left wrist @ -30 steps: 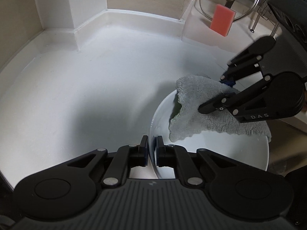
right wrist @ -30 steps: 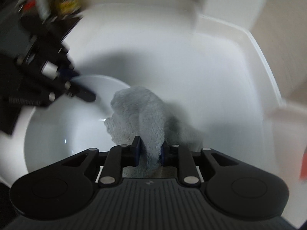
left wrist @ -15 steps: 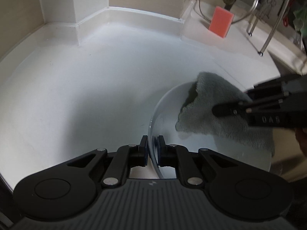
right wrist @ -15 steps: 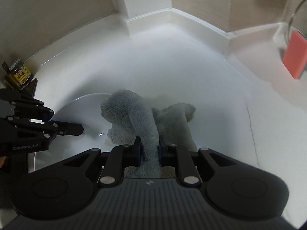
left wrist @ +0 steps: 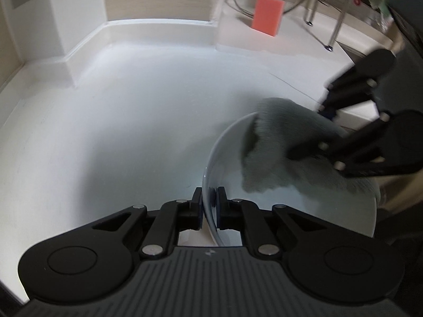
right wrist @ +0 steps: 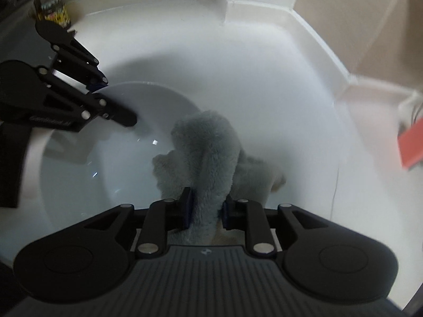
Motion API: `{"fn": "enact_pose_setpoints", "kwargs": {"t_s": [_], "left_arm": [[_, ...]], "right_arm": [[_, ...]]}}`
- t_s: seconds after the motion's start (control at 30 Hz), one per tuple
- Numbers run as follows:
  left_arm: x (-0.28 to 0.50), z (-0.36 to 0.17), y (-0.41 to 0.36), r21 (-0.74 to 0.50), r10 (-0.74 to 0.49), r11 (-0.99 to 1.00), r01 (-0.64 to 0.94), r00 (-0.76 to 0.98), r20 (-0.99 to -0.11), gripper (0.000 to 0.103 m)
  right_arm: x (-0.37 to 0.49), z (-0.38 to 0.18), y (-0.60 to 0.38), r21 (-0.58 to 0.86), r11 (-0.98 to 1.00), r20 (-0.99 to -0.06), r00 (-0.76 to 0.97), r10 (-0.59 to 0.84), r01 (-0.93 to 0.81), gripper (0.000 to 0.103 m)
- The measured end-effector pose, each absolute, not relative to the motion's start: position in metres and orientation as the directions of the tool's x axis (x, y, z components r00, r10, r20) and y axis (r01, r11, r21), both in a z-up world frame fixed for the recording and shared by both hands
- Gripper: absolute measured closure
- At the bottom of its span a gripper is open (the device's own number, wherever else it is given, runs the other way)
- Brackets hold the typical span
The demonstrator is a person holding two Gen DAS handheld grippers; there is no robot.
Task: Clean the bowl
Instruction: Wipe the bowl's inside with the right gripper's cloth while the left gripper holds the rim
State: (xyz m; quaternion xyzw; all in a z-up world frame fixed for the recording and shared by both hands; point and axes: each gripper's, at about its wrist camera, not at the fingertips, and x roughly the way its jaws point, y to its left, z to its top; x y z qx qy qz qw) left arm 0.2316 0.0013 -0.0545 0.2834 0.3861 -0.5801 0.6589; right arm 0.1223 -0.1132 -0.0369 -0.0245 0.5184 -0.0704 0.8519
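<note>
A white bowl (left wrist: 219, 142) sits tilted on the white counter. My left gripper (left wrist: 209, 203) has the bowl's near rim between its pads; its jaws are opening while the pads still touch the rim. From the right wrist view, the left gripper (right wrist: 116, 100) straddles the bowl's (right wrist: 79, 163) far left rim. A grey fluffy cloth (right wrist: 208, 142) drapes over the bowl's right edge into its inside. My right gripper (right wrist: 206, 206) grips a bunched fold of the cloth, jaws opening but still filled by it. The left wrist view shows the right gripper (left wrist: 309, 132) pressing the cloth (left wrist: 275, 142) against the bowl's far wall.
A pink sponge (left wrist: 267, 13) leans at the back right beside metal rack legs (left wrist: 333, 31). A small jar (right wrist: 54, 12) stands behind the left gripper. The white counter (left wrist: 105, 132) ends in a raised lip at the wall.
The right gripper has swept the cloth across the bowl's far side, and the gap between its pads has widened. The left gripper rolled a little and its pads stand slightly further apart on the rim.
</note>
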Motion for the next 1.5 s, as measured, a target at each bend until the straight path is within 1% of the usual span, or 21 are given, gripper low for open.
{"fn": "enact_pose_setpoints", "kwargs": {"t_s": [0.03,0.1,0.3,0.43,0.53,0.63,0.73,0.8,0.9,1.1,1.23,1.37,1.5], "left_arm": [[0.232,-0.055,0.001,-0.073,-0.546,0.168,0.983,0.031,-0.837,0.095],[0.238,-0.055,0.001,-0.093,-0.557,0.199,0.976,0.035,-0.830,0.095],[0.234,-0.054,0.012,-0.122,-0.570,0.290,0.949,0.069,-0.819,0.095],[0.229,-0.052,0.024,-0.141,-0.582,0.349,0.926,0.096,-0.807,0.094],[0.226,-0.053,0.023,-0.127,-0.578,0.354,0.926,0.110,-0.809,0.095],[0.231,-0.052,0.017,-0.126,-0.564,0.357,0.926,0.106,-0.819,0.098],[0.232,-0.052,0.010,-0.117,-0.559,0.351,0.929,0.108,-0.822,0.098],[0.234,-0.052,0.003,-0.120,-0.561,0.340,0.933,0.099,-0.822,0.097],[0.233,-0.053,-0.008,-0.114,-0.559,0.348,0.930,0.108,-0.822,0.098],[0.238,-0.054,-0.036,-0.096,-0.542,0.428,0.898,0.170,-0.823,0.098],[0.244,-0.055,-0.049,-0.112,-0.532,0.510,0.853,0.210,-0.821,0.098],[0.243,-0.057,-0.054,-0.136,-0.525,0.585,0.799,0.246,-0.815,0.096],[0.240,-0.058,-0.053,-0.146,-0.516,0.623,0.769,0.264,-0.815,0.096]], "right_arm": [[0.126,-0.037,-0.113,-0.127,0.988,-0.874,0.461,-0.154,0.090,0.084],[0.131,-0.037,-0.116,-0.101,0.987,-0.864,0.480,-0.151,0.128,0.084],[0.122,-0.038,-0.129,0.051,0.962,-0.832,0.544,-0.108,0.269,0.088],[0.111,-0.039,-0.129,0.093,0.932,-0.814,0.566,-0.131,0.350,0.088],[0.106,-0.041,-0.131,0.131,0.914,-0.801,0.584,-0.132,0.385,0.088],[0.106,-0.040,-0.130,0.120,0.921,-0.806,0.579,-0.127,0.370,0.089],[0.106,-0.038,-0.132,0.094,0.946,-0.830,0.549,-0.097,0.310,0.089],[0.104,-0.036,-0.132,0.048,0.969,-0.847,0.525,-0.088,0.240,0.089],[0.102,-0.035,-0.137,0.022,0.983,-0.851,0.520,-0.079,0.184,0.090],[0.124,-0.033,-0.177,0.031,0.987,-0.841,0.538,-0.059,0.156,0.091],[0.140,-0.034,-0.206,0.078,0.989,-0.829,0.559,-0.005,0.126,0.091],[0.147,-0.035,-0.230,0.160,0.981,-0.807,0.586,0.068,0.107,0.090],[0.142,-0.033,-0.247,0.255,0.962,-0.799,0.581,0.156,0.093,0.087]]}}
